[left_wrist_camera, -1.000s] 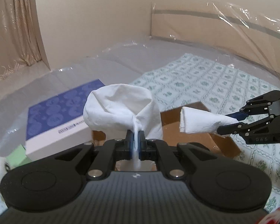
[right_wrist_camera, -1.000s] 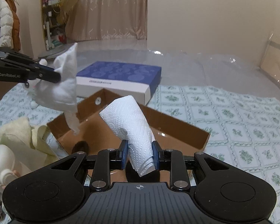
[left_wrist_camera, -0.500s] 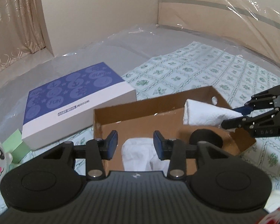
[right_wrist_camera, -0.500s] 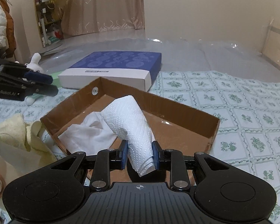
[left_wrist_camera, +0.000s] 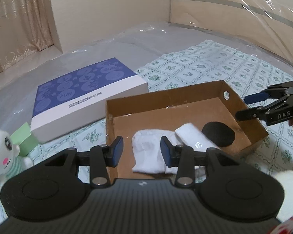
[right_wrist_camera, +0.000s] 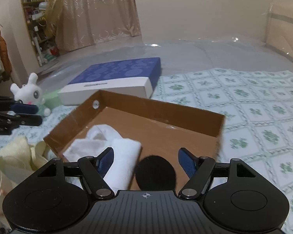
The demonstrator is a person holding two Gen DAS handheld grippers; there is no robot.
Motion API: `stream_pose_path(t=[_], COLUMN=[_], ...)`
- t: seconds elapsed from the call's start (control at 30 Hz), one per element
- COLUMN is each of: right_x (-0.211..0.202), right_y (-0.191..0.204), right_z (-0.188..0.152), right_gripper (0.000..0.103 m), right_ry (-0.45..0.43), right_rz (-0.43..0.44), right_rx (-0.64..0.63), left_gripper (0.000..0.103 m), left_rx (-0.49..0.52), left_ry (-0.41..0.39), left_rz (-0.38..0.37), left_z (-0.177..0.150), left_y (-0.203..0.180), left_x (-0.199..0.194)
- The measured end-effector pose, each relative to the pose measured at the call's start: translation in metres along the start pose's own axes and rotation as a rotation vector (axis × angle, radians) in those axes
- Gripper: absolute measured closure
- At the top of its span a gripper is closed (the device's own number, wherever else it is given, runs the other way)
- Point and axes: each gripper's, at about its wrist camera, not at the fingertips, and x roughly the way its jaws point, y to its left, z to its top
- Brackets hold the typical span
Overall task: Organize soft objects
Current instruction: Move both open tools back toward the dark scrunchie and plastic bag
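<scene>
seen only from the left wrist: right gripper [left_wrist_camera: 242, 107] at frame edge, lettered "das", above the far corner of the cardboard box [left_wrist_camera: 166, 99]; blue-and-white flat box [left_wrist_camera: 84, 95] printed "fun". seen only from the right wrist: cream cloth [right_wrist_camera: 19, 154] beside the cardboard box, bookshelf behind, left gripper [right_wrist_camera: 37, 115] at left. both gripper mouths parted and empty, right jaws having just been opening, with the rolled white towel [right_wrist_camera: 125, 156] lying loose below them. inside the box: crumpled white cloth [left_wrist_camera: 148, 152] touching the rolled towel, round black pad [left_wrist_camera: 218, 134] just beside. white plush rabbit [left_wrist_camera: 0, 148] on the green-patterned sheet [left_wrist_camera: 205, 66], outside the box.
</scene>
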Motion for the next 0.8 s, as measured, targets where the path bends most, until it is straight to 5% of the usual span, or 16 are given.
stream_pose_path(t=[0.43,0.8], right_x=[-0.085,-0.152], right_y=[0.033,0.079], right_z=[-0.038,-0.087], right_gripper=[0.03,0.03], right_ry=[-0.038,-0.077], right_rz=[-0.081,-0.03], right_rx=[-0.078,-0.014], left_gripper=[0.066,0.056], left_rx=[-0.104,-0.228], left_ry=[-0.054,-0.096], left_rz=[0.116,0.196], left_z=[-0.043,-0.117], left_y=[0.004,-0.03], left_x=[-0.098,-0.197])
